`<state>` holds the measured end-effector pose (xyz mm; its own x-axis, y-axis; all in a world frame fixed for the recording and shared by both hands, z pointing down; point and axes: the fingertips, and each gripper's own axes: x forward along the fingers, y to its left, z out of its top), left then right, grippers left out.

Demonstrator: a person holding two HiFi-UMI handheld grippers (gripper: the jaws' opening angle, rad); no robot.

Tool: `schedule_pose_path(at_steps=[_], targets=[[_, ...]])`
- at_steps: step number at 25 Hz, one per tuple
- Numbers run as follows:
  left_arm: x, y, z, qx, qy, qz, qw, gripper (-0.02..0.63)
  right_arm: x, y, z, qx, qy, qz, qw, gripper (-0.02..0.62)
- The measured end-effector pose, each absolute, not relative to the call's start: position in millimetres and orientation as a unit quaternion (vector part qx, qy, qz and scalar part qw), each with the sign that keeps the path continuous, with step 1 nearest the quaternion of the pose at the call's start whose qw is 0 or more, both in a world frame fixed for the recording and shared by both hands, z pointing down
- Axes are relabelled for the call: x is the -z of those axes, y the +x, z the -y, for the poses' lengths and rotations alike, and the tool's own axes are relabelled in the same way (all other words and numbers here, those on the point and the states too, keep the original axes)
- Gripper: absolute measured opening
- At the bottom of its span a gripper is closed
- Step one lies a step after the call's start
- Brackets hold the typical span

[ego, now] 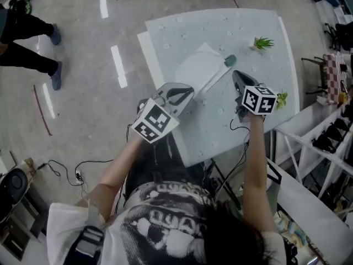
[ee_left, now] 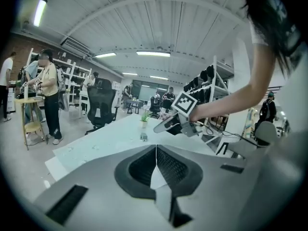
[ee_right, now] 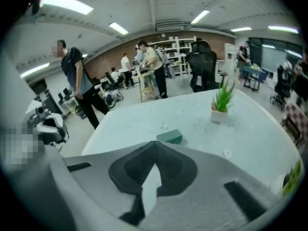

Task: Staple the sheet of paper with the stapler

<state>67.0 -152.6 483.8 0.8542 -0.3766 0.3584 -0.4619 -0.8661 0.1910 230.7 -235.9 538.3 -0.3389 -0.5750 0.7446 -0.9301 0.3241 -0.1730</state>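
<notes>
The sheet (ego: 197,68) lies near the middle of the table (ego: 182,26). The stapler (ego: 230,60) sits at its right corner, touching it, though whether the paper is already in the stapler's mouth is too small to tell. That corner is a sensible place for a staple, so the stapler looks set where the job needs it. The left gripper (ego: 186,91) is at the sheet's near edge with its jaws brought together, pads meeting at the tips. No view shows for certain whether the paper's edge is nipped between them. My guess is that it is there to keep the sheet from sliding. The right gripper (ee_right: 155,148) hovers just this side of the stapler with its jaws closed on nothing, and in its own view the stapler lies free on the table ahead of the tips. Closed jaws would suit pushing down on the stapler's top better than picking it up. A plant (ego: 263,42) stands well apart toward the far right, clear of the work.
</notes>
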Motion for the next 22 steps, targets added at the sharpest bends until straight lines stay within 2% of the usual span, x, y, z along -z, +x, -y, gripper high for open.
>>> schedule_pose_path(at_steps=[10,15,22], targets=[[-492,74,134,-0.159,0.952,0.213,0.154,0.005,-559,222,268,-0.133,0.226,0.808,0.528,0.005],[-498,69,140,-0.158,0.946,0.233,0.161,0.005,-576,217,266,-0.107,0.131,0.794,0.584,0.003],[-505,54,154,-0.159,0.936,0.263,0.169,0.005,-582,213,262,-0.107,0.075,0.771,0.623,0.005]])
